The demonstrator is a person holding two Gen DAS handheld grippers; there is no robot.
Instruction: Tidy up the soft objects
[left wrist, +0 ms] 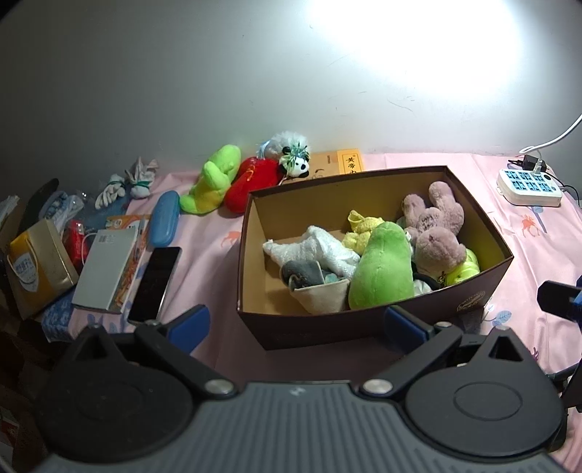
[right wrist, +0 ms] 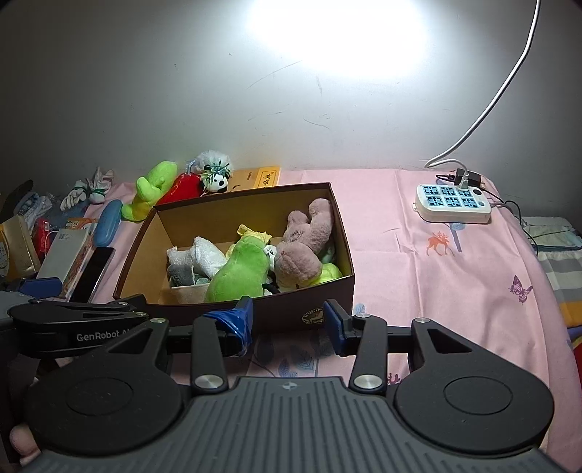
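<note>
A bright light makes a white glare on the wall (left wrist: 182,91). The left side is dark and shadowy. Both pictures bend round, with black corners.

Scuffed grey wall (right wrist: 145,91), bright glare (right wrist: 338,32), pink tablecloth (right wrist: 418,276)

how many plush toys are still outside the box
3, in a row behind the box: a lime green plush, a red plush, a panda plush. None visibly hidden.

"GenRobot" on the left gripper (right wrist: 45,287); "黄帝" on the yellow box (left wrist: 349,162)
</note>
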